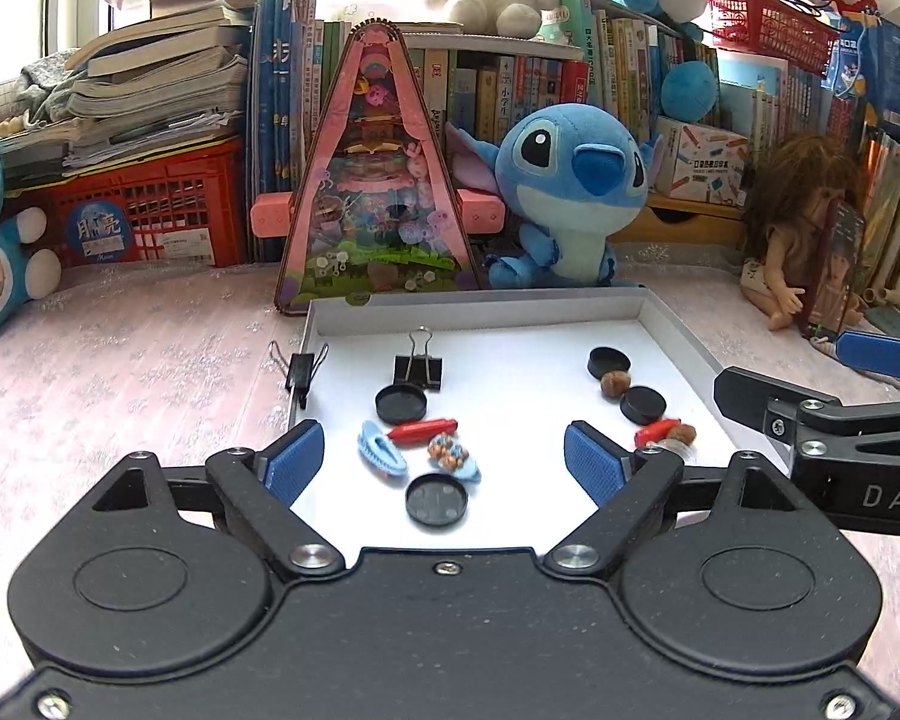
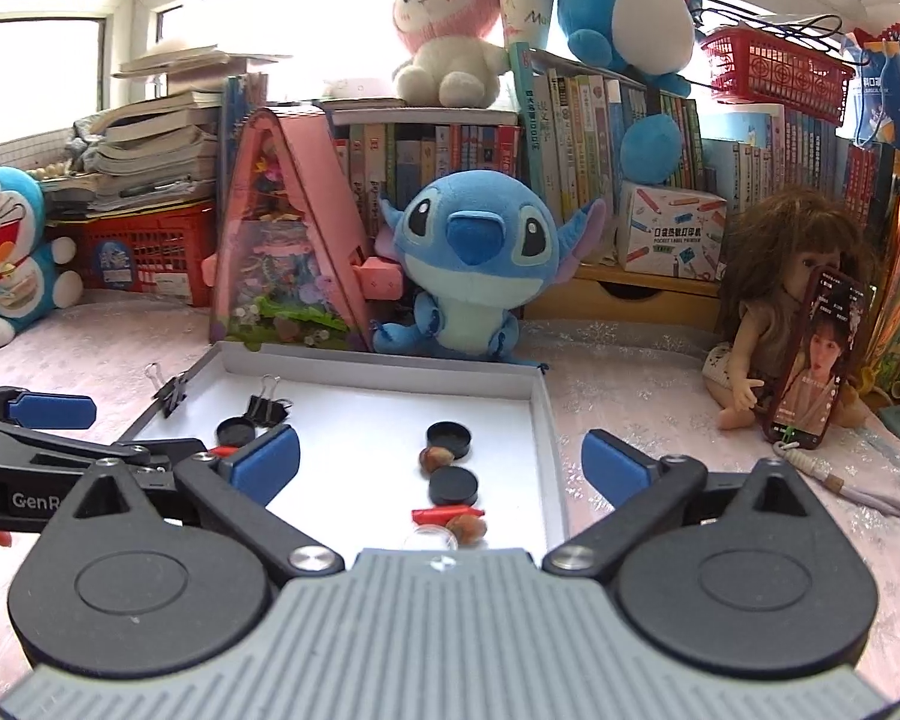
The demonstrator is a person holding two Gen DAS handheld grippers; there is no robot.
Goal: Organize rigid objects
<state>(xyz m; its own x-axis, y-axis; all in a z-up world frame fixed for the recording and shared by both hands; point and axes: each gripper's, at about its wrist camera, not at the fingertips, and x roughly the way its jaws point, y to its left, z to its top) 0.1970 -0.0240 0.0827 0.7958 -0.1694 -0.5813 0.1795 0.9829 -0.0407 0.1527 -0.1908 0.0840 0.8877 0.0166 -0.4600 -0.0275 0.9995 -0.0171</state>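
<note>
Left wrist view looks down into a shallow white cardboard tray [image 1: 678, 336] on the pink cloth, with the left gripper [image 1: 444, 462] hovering over its near end, its blue pads spread wide and nothing between them. The right gripper [image 2: 441, 462] is likewise wide open and empty above the tray's right half.

Sorting seems partly done, judging by the layout. Along the right side runs a line: black round cap [image 1: 609, 362], brown nut [image 1: 615, 384], second black cap [image 1: 643, 405], red stick [image 1: 657, 431], another nut [image 1: 684, 434]. The left group looks looser: a black binder clip [image 1: 417, 369], a black cap [image 1: 401, 404], a red stick [image 1: 421, 431], a light blue hair clip [image 1: 381, 453], a beaded blue clip [image 1: 452, 457] and a black cap [image 1: 436, 498]. A second binder clip [image 1: 301, 371] is clamped on the tray's left rim; a third appears to lie outside it.

A small clear object [image 2: 431, 539] at the near right end is half hidden behind the gripper body, so I cannot identify it.
</note>
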